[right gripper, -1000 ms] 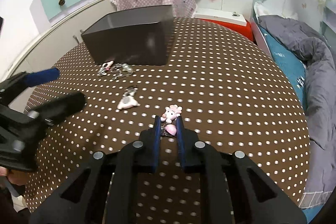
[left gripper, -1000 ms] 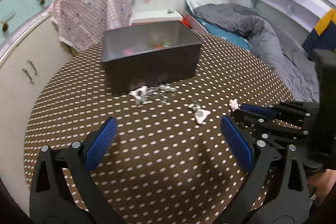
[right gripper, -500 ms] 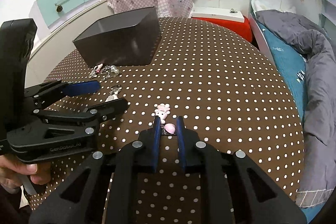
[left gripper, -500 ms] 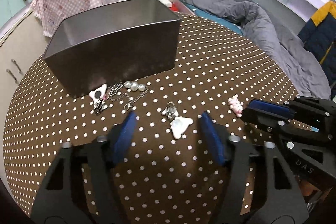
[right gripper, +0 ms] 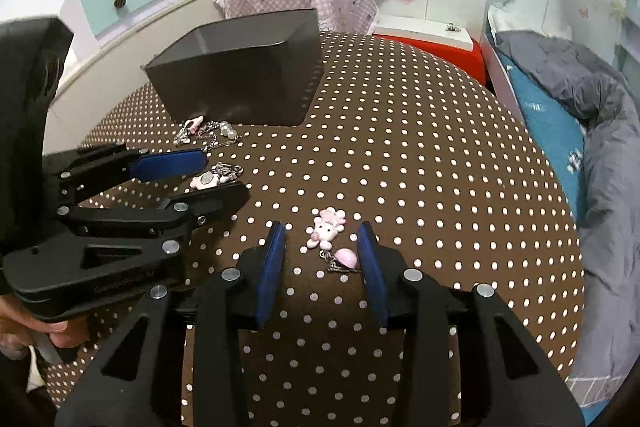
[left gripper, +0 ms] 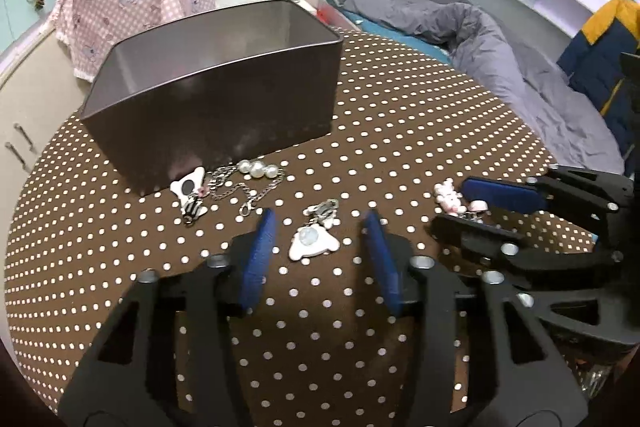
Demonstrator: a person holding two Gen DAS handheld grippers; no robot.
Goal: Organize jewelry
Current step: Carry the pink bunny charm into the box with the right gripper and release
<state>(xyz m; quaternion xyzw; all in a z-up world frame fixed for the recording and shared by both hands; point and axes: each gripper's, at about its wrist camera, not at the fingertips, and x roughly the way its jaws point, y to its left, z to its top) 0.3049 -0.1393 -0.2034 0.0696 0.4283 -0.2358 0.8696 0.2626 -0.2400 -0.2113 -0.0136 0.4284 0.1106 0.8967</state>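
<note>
Pick-up step: L gripper, jaws just closing, straddles white charm w/o contact; R gripper, just opening, straddles pink charm (untouched); next, pinch, carry to far box.

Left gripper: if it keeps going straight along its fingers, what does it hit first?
Probably the white bear-shaped charm, lying between the pads of the left gripper, whose jaws have just been closing. Beyond it, the dotted tablecloth.
</note>
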